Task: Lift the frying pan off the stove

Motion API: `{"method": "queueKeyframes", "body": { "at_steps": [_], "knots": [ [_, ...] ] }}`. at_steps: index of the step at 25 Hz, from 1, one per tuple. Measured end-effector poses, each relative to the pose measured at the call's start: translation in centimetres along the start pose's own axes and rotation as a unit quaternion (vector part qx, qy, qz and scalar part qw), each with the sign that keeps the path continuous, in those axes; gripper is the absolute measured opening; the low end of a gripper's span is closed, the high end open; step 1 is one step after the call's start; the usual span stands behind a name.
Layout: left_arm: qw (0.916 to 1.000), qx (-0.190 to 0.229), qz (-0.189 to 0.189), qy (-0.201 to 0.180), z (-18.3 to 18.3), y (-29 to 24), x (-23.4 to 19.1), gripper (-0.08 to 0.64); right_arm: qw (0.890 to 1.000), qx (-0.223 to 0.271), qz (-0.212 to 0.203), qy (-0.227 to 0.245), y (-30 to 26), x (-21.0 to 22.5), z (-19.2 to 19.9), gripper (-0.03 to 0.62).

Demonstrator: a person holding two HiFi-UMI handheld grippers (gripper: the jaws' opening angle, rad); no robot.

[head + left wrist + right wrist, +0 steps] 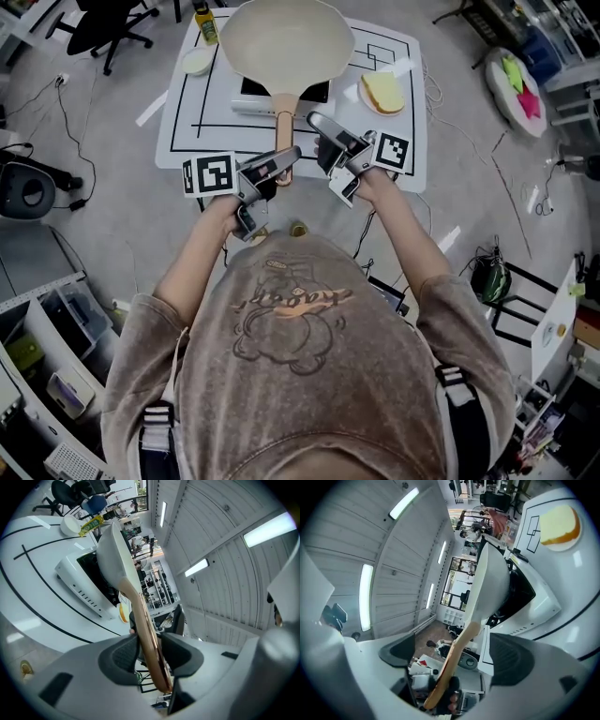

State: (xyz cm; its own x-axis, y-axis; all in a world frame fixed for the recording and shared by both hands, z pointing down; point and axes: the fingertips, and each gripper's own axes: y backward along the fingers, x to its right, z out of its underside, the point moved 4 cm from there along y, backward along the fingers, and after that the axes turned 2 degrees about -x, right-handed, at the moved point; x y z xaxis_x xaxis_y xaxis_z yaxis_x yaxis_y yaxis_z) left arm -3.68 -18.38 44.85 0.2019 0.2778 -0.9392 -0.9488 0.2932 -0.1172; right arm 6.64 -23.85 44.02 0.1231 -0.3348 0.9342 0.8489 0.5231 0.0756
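While the person is bending over the table's near edge, the left gripper (281,165) is clamping the tail end of the frying pan's handle (284,129). In the left gripper view, its dark, ribbed pads (117,656) are pressing on either flat side of that handle (149,637), so the left gripper (150,654) is holding at a narrow gap. Just to the right of it, the right gripper (322,139) is standing with its jaws spread wide. In the right gripper view the handle (457,651) is running through the gap of the right gripper (457,654) and touching neither pad.

The handle is looking like smooth, tan wood, a slim flat strip with a rounded end. It is widening into the frying pan (286,37), a round, shallow bowl with a matte cream inside and a pale outer wall. The pan is sitting over the stove (246,105), a flat white slab with a glossy black glass top, at the far middle of the white, black-lined table (183,112). Whether its base is touching the glass cannot be told. Its long axis is running straight away from the person, handle pointing back at them and bowl pointing away.

To the right a round white plate (366,98) is carrying a bread slice (382,91). To the left a small white bowl (198,62) and a yellow-green bottle (205,23) are standing.
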Motion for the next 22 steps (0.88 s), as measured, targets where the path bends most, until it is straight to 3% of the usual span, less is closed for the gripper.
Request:
{"method": "queueKeyframes", "body": {
  "at_steps": [9, 13, 16, 22],
  "knots": [
    [0.9999, -0.001, 0.003, 0.016, 0.1, 0.1, -0.1, 0.147, 0.998, -0.061, -0.006, -0.014, -4.9, 1.6, 0.6, 0.429],
    [0.9998, -0.006, 0.003, 0.017, 0.1, -0.1, 0.0, 0.146, 0.997, -0.08, 0.005, -0.009, -5.7, 2.3, 0.7, 0.339],
    [0.9999, -0.009, -0.005, 0.01, 0.0, 0.1, -0.3, 0.146, 0.997, -0.082, 0.004, -0.013, -5.8, 2.5, 0.8, 0.31],
    [0.9991, -0.013, 0.023, 0.035, 0.3, -0.2, 0.1, 0.143, 0.995, -0.093, 0.003, -0.019, -6.0, 2.9, 0.9, 0.284]
  ]
}}
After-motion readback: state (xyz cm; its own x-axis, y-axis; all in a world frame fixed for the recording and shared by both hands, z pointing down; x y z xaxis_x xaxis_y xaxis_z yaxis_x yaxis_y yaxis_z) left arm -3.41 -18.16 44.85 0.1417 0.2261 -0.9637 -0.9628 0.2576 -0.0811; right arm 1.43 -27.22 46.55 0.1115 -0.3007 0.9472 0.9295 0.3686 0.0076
